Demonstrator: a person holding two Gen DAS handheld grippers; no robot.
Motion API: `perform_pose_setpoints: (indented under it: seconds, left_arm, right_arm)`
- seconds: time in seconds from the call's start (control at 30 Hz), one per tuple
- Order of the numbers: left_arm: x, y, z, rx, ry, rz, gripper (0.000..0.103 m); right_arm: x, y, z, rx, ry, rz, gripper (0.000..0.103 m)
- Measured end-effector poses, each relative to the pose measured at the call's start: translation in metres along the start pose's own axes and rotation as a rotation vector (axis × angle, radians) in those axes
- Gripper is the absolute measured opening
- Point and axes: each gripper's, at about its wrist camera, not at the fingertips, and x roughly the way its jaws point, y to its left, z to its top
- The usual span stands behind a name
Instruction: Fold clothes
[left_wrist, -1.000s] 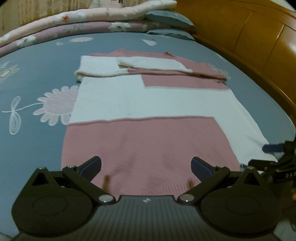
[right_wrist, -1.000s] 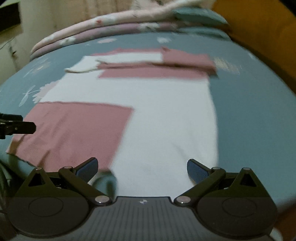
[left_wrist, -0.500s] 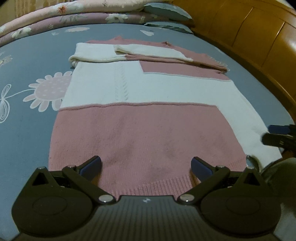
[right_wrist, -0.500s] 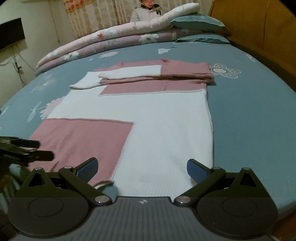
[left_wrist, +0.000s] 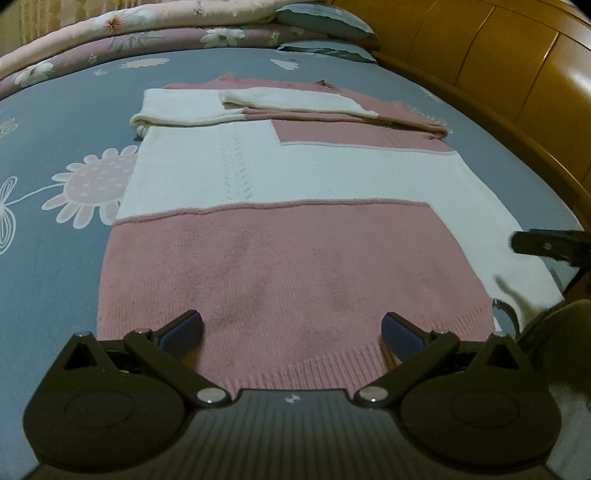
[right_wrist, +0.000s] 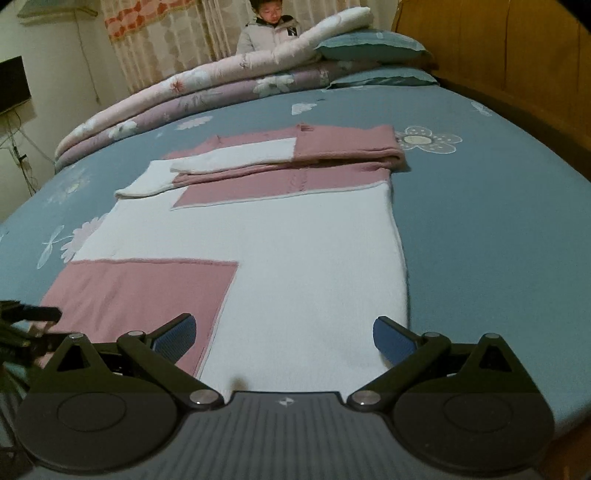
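**Knit sweater with sleeves crossed, hem at both open grippers: where a fold could fail**

Left wrist view. The left gripper (left_wrist: 291, 328) has its jaws spread wide and holds nothing. The pink ribbed hem of the sweater (left_wrist: 288, 258) lies flat on the bed (left_wrist: 48, 206), between the jaws and just ahead of them. Beyond the jaws, both sleeves lie folded across the chest. The right gripper's tip enters outboard of the right-hand jaw, over the white corner. Risk: closing on the top knit layer only would lift the front panel and leave the back one lying, skewing any fold.

Right wrist view. The right gripper (right_wrist: 282, 332) is likewise fully open and empty, with the white hem portion spanning its jaws and the pink block at the left-hand jaw. The left gripper's tip shows outboard of that jaw. Far ahead lie the folded sleeves, stacked quilts (right_wrist: 207, 92) and a seated person. Risks: unequal lift between the two hands would twist the body panel; a fast carry toward the collar could drag the loose sleeves off the chest.
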Motion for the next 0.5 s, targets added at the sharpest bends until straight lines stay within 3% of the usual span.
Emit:
perform_pose_setpoints:
  seconds: [0.1, 0.3, 0.43, 0.5]
  left_arm:
    - [-0.002, 0.004, -0.003, 0.007, -0.017, -0.026, 0.102]
    - [-0.005, 0.0, -0.002, 0.046, -0.017, -0.024, 0.102]
    - [-0.007, -0.006, 0.003, 0.084, -0.008, -0.005, 0.102]
    - [-0.008, -0.009, 0.005, 0.103, -0.004, 0.004, 0.102]
  right_arm:
    - [0.016, -0.005, -0.002, 0.026, 0.058, -0.019, 0.103]
    - [0.016, 0.005, -0.018, -0.079, 0.022, -0.036, 0.103]
    - [0.014, 0.012, -0.01, -0.09, 0.043, -0.049, 0.103]
    - [0.005, 0.019, -0.003, -0.163, 0.028, -0.031, 0.103]
